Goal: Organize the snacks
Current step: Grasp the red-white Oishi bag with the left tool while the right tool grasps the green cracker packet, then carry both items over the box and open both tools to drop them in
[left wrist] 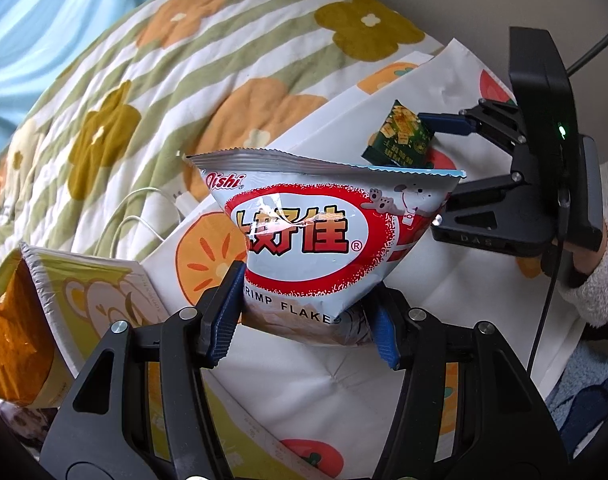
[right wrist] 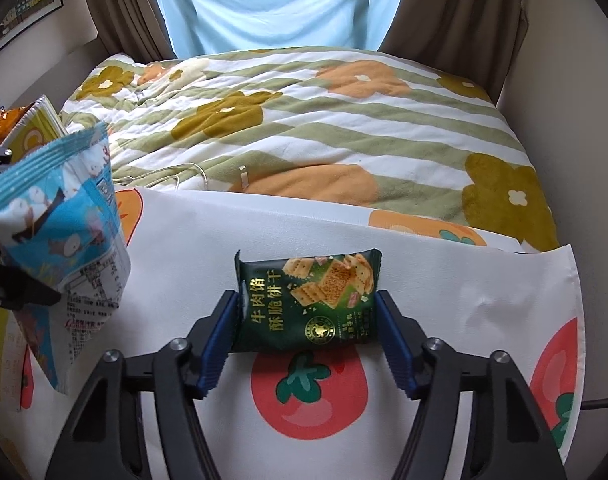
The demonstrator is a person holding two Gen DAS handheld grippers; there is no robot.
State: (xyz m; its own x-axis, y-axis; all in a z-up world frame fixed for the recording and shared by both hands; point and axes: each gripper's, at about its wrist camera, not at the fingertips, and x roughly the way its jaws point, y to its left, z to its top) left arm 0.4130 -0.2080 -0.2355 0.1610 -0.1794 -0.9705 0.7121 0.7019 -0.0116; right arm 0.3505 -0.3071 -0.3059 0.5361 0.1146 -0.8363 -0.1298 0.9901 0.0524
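My left gripper is shut on the lower end of a red, white and blue Oishi shrimp flakes bag and holds it up above the white fruit-print cloth. The bag's back shows at the left of the right wrist view. My right gripper is shut on a small dark green cracker packet, held above the cloth. In the left wrist view that gripper and its packet show at the upper right, behind the bag's top edge.
A yellow snack pack and an orange bag lie at the left. A white cable lies on the flowered quilt beyond the cloth. Curtains and a window stand behind the bed.
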